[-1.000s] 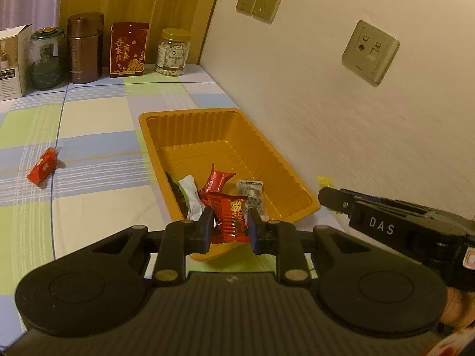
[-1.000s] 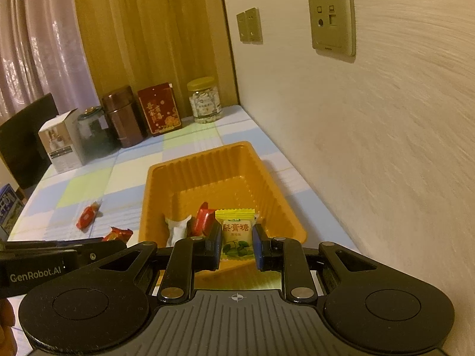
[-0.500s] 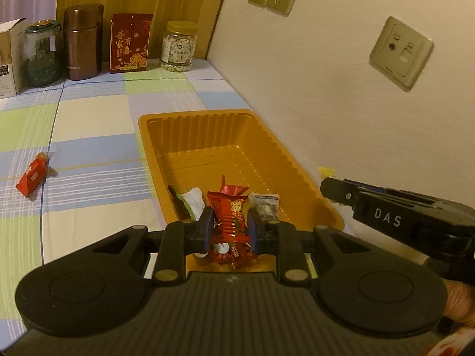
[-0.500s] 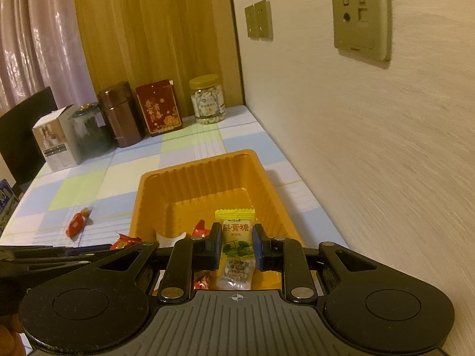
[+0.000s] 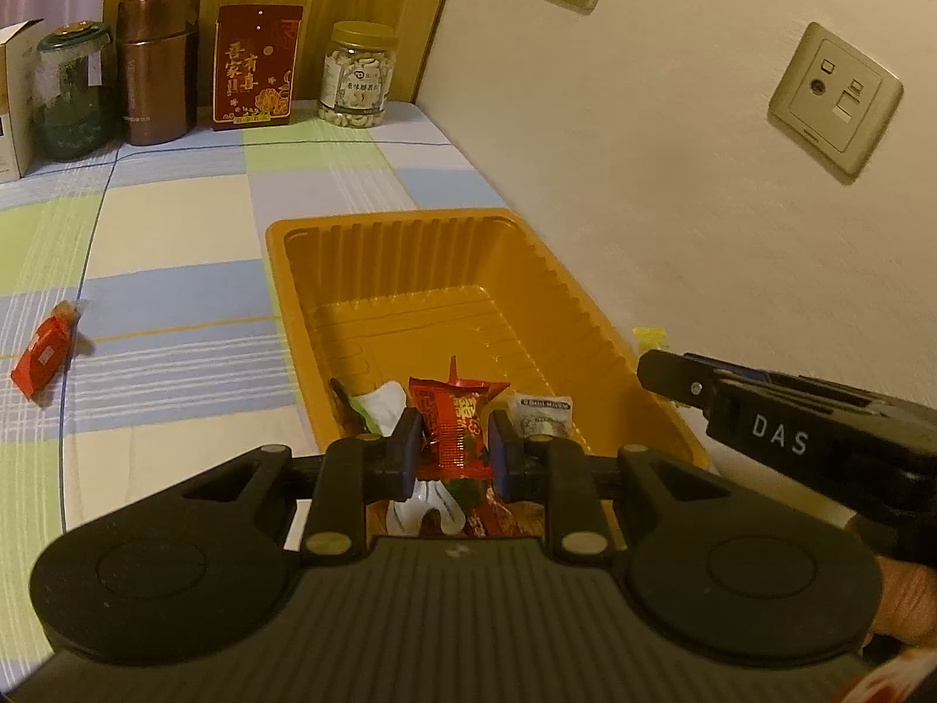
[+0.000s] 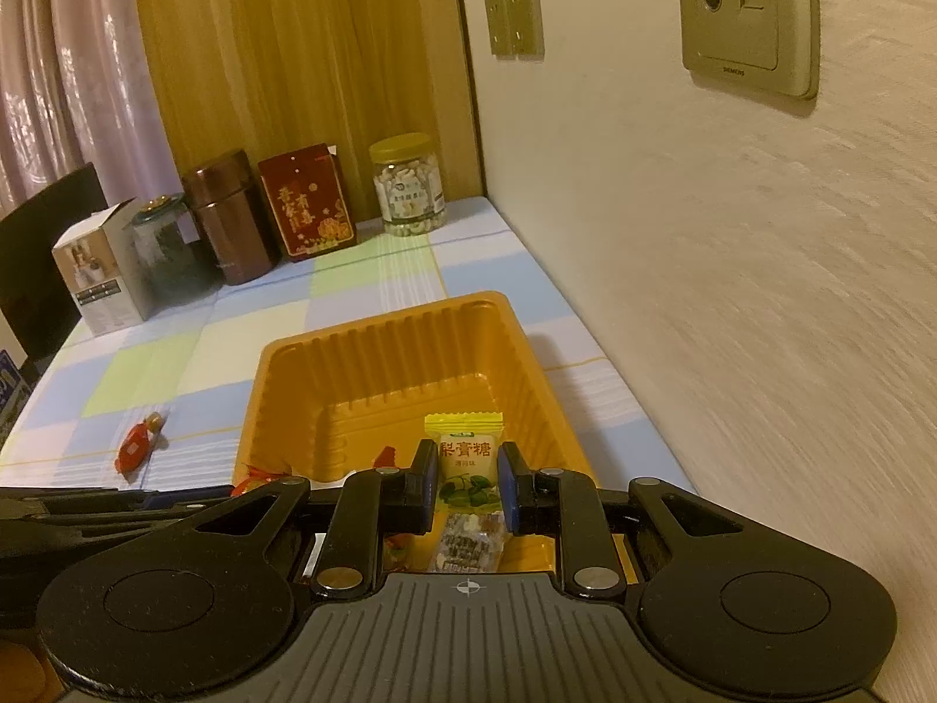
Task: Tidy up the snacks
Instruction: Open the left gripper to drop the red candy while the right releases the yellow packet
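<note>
On the checked tablecloth [image 5: 175, 222], a small red candy [image 5: 44, 354] lies alone at the far left, well apart from the orange tray [image 5: 375, 234]. Along the far edge stand a white box [image 6: 99, 269], a dark glass jar [image 5: 70, 91], a brown canister [image 5: 155, 64], a red packet [image 5: 255, 67] and a jar of nuts [image 5: 357, 73]. The left gripper [image 5: 454, 454] hangs over the near end of the tray, its jaws clenched on a red snack packet [image 5: 457, 427]. Below it in the tray lie a white wrapper [image 5: 383, 404] on the left and a small grey-and-white sachet [image 5: 541, 416] on the right. To the right, the right gripper [image 6: 468, 483] also sits above the tray's near end, its jaws grasping a yellow candy packet [image 6: 465, 457] held upright, with a clear-wrapped nut bar [image 6: 468, 545] in the tray beneath. The wall [image 6: 732, 293] with its sockets [image 6: 515, 14] runs along the right side, just beside the tray.
</note>
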Tool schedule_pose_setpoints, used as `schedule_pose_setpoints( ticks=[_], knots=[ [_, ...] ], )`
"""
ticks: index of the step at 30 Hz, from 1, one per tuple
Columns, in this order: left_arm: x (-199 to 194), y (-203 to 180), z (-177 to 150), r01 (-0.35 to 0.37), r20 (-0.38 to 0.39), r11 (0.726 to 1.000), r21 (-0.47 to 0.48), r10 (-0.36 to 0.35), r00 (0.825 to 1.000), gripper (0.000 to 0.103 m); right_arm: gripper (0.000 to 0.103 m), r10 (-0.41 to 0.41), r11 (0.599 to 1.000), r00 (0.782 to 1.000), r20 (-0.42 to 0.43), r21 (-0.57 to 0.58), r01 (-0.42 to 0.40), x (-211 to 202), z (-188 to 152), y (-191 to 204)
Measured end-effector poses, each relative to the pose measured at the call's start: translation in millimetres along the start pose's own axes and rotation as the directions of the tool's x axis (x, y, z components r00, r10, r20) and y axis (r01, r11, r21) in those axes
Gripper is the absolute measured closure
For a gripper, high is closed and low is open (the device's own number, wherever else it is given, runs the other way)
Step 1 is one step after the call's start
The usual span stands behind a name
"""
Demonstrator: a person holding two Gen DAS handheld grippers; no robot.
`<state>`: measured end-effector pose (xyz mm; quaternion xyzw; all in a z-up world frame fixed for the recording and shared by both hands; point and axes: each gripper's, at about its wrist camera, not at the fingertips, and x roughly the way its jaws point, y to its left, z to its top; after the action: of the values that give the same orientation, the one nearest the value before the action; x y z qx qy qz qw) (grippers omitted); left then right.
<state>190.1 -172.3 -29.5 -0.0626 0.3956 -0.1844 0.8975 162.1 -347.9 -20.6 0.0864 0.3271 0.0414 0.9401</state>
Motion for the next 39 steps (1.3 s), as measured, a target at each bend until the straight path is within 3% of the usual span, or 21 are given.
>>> schedule_pose_setpoints(
  ticks=[6,9,22,39],
  knots=[
    [11,-2,10,0.008,0.004,1.0,0.02,-0.008,1.0,0.082,0.081,-0.002,1.0,1.0,-0.001,0.005,0.002,1,0,-1],
    [16,-1,13,0.009,-0.005,1.0,0.021,-0.008,1.0,0.074,0.081,-0.002,1.0,1.0,-0.001,0.006,0.002,1,0,-1],
    [-7,19,-4,-0.072,0.02,0.997,0.011,0.072,0.997,0.073,0.081,0.015,1.0,1.0,-0.009,0.01,-0.015,2,0,3],
    [-14,23,-9,-0.08,0.01,0.997,0.01,0.08,0.997,0.071,0.081,0.038,0.999,0.999,-0.018,-0.017,-0.038,16,4,13]
  ],
)
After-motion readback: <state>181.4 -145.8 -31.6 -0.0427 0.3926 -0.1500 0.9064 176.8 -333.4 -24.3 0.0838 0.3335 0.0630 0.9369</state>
